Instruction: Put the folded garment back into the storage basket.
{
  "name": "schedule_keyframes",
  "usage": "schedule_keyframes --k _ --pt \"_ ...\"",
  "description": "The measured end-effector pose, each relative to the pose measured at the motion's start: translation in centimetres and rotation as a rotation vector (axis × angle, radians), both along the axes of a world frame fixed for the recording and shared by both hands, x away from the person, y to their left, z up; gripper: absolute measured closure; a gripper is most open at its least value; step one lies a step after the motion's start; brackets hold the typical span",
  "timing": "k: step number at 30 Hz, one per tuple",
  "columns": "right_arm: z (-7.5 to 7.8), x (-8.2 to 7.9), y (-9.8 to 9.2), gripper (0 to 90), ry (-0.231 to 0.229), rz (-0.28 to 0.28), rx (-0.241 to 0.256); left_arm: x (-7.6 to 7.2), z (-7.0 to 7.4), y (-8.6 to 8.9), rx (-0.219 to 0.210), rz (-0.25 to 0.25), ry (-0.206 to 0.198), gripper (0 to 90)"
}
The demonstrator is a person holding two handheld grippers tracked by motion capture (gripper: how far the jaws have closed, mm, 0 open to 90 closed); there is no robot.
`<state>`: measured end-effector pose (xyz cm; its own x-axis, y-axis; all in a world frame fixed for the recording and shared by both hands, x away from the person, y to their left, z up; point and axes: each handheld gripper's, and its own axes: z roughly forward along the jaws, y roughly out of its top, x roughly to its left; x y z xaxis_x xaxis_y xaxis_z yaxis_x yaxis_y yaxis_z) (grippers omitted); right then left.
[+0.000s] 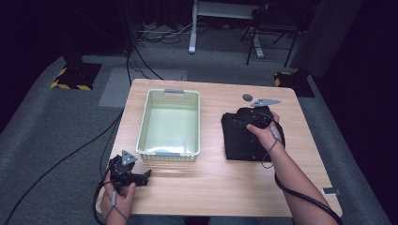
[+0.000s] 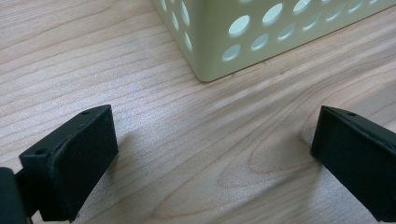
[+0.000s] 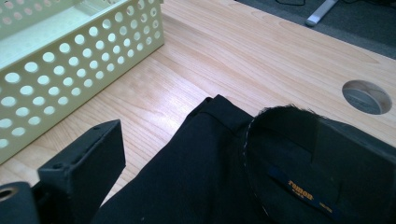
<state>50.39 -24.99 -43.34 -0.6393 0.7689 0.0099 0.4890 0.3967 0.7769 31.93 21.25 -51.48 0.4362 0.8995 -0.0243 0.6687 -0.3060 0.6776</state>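
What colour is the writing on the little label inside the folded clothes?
Orange-gold, on the dark blue label; clearest in the right gripper view.

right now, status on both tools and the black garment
Left tool open, idle beside basket. Right tool open over folded black garment. Nothing in the way.

Looks like a lab or recording studio: dark curtained walls, grey carpet (image 1: 47,122), cables (image 1: 56,164) across the floor, hazard-striped stand bases (image 1: 70,84), one lit wooden table (image 1: 211,183).

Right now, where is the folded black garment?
In the high view the folded black garment lies on the table's right half, right of the pale green perforated basket, with the right gripper over its far edge.
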Motion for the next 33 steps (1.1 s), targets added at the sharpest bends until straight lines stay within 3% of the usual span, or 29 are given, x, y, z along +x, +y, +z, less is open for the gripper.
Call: schedule_keyframes --k 26,33 --pt "-3.2 1.7 2.0 2.4 0.061 -0.028 -0.020 0.0 0.0 0.0 -0.001 0.001 0.000 0.4" --pt "-4.3 2.1 2.5 2.3 0.098 -0.030 -0.017 0.0 0.0 0.0 0.002 -0.002 0.001 0.4"
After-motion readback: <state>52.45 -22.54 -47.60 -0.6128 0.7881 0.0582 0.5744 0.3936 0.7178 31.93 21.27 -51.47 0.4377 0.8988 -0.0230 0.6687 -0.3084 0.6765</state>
